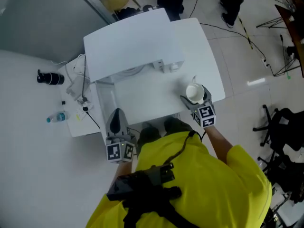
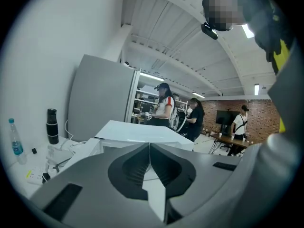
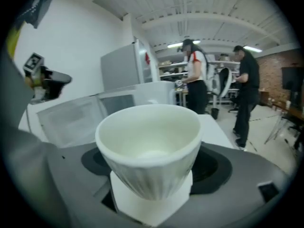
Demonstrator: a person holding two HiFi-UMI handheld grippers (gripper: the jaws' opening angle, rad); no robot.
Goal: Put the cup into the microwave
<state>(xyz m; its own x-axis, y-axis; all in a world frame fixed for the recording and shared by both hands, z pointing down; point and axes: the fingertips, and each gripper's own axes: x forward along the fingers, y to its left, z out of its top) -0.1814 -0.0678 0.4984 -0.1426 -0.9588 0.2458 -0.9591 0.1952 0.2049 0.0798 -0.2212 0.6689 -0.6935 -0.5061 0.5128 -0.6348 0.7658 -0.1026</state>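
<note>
A white ribbed cup point(image 3: 149, 144) stands upright between the jaws of my right gripper point(image 3: 152, 160), and they are shut on its sides. From above, the cup point(image 1: 193, 92) and the right gripper point(image 1: 194, 98) are over the right part of the white table point(image 1: 209, 65). The white microwave point(image 1: 128, 42) stands at the table's far side, left of the cup. Its front panels point(image 3: 71, 120) show to the cup's left. My left gripper point(image 1: 116, 117) hangs shut and holds nothing by the table's near left edge, its jaws point(image 2: 150, 151) meeting at the middle.
A black flask point(image 1: 50, 78), a small water bottle point(image 1: 57, 118) and a tangle of cables point(image 1: 78, 91) lie on the left side table. Several people stand beyond the table point(image 3: 194, 80). Black chairs point(image 1: 285, 127) and floor cables point(image 1: 256, 46) are on the right.
</note>
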